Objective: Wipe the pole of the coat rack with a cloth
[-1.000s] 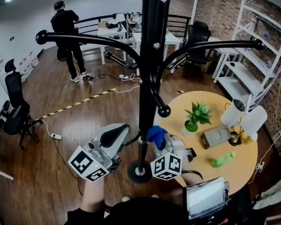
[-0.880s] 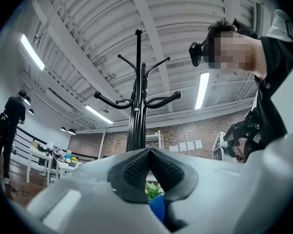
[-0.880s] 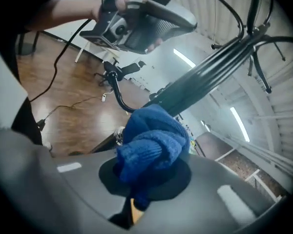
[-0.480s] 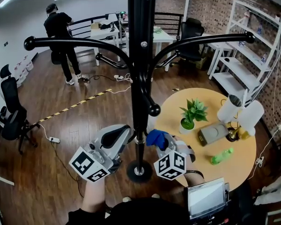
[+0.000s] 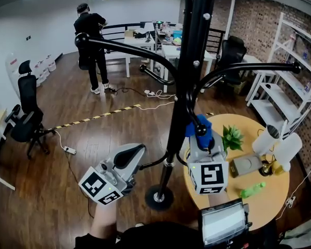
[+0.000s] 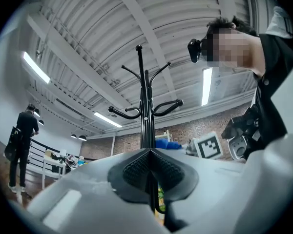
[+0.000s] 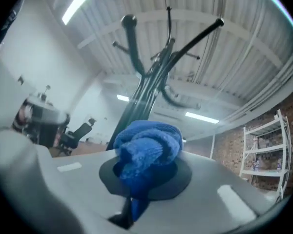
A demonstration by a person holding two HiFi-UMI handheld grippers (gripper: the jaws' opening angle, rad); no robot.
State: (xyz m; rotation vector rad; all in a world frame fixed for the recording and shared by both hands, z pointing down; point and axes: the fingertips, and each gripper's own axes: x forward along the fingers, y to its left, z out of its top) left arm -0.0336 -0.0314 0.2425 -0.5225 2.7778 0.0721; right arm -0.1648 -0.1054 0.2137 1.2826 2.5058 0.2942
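Near the middle of a wood-floored room, a black coat rack is standing on its round base (image 5: pixel 159 197), with its pole (image 5: pixel 179 102) rising straight up past curved hooks. Right of the pole, the right gripper (image 5: pixel 203 141) is pointing upward with its jaws clamping a bunched blue cloth (image 5: pixel 197 124), which is bulging out above the jaw tips. The cloth is sitting against the pole's right side, about halfway up and just under the lowest upper hooks; whether it is actually pressing on the metal or only just beside it is hard to tell. Left of the pole and lower down, the left gripper (image 5: pixel 135 153) is holding its jaws together, and they appear to be pinching a low hook (image 5: pixel 154 163) that curves out from the pole, probably steadying the rack. Behind the right gripper, a round table (image 5: pixel 269 191) is carrying a small plant and a few other items. Since the pole is lying immediately left of the cloth and running vertically, the wipe looks to be calling for the right gripper, the nearer one, to press leftward and travel up and down along the pole.
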